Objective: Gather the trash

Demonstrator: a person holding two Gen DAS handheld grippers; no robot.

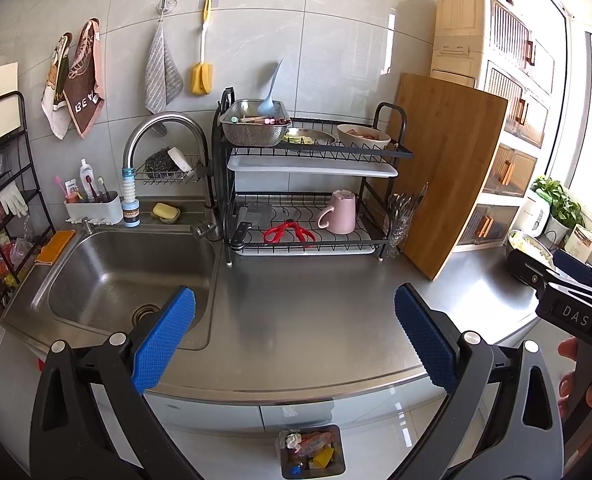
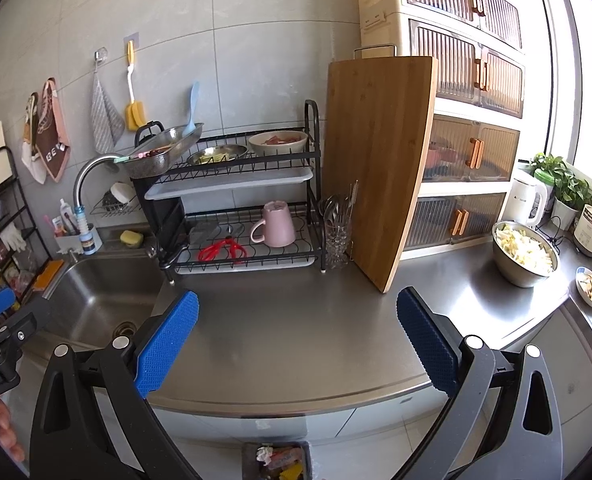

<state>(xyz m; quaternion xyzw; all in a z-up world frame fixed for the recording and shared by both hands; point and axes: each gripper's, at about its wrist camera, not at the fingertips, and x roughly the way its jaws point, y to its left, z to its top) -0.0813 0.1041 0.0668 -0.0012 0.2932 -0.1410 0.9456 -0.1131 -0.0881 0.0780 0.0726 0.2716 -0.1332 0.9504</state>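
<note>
- Your left gripper (image 1: 295,334) hangs above the steel counter (image 1: 315,320), its blue-padded fingers spread wide and holding nothing.
- Your right gripper (image 2: 297,336) is the same: jaws wide apart, empty, over the counter's front edge.
- The trash bin (image 1: 337,468) sits on the floor below the counter edge, between the fingers in both wrist views. It holds crumpled wrappers (image 1: 315,442), white, pink and yellow; what else lies in it is hard to make out.
- To your left is the sink (image 1: 96,248). Behind the counter stands a black two-tier dish rack (image 1: 391,152) with a pink mug (image 1: 339,212) and red scissors (image 1: 290,232) on the lower shelf.
- A wooden cutting board (image 2: 375,168) stands upright just right of the rack.
- Farther right, a steel bowl (image 2: 511,272) of chopped vegetables rests on the counter.
</note>
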